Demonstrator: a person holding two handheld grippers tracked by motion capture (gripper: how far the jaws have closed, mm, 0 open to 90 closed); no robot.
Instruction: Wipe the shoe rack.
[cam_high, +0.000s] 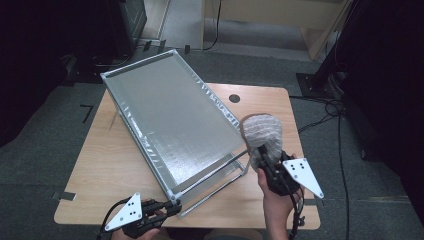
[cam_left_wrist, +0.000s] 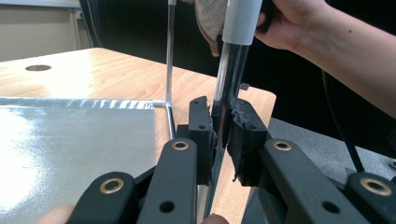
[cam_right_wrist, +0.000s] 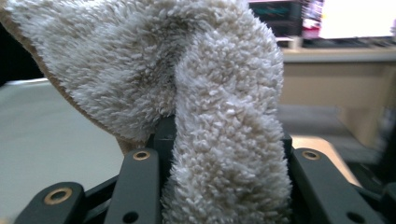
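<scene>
Towel (cam_high: 261, 131) is pinched in the right tongs (cam_high: 262, 161), lifted at four o'clock of the rack (cam_high: 170, 120); left tongs (cam_high: 172, 206) clamp its leg. Next, I judge: drape it.

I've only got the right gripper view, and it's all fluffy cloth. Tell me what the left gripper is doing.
Observer: The left gripper is shut on a metal tube at the near corner of a silver panelled frame.
Operator: Say where my cloth sits against that frame.
Observer: The cloth hangs bunched in the right gripper, beside the frame's near right corner.
Operator: Describe what the frame rests on.
Observer: It lies slanted across a wooden table, with a round hole in the top just beyond it.
</scene>
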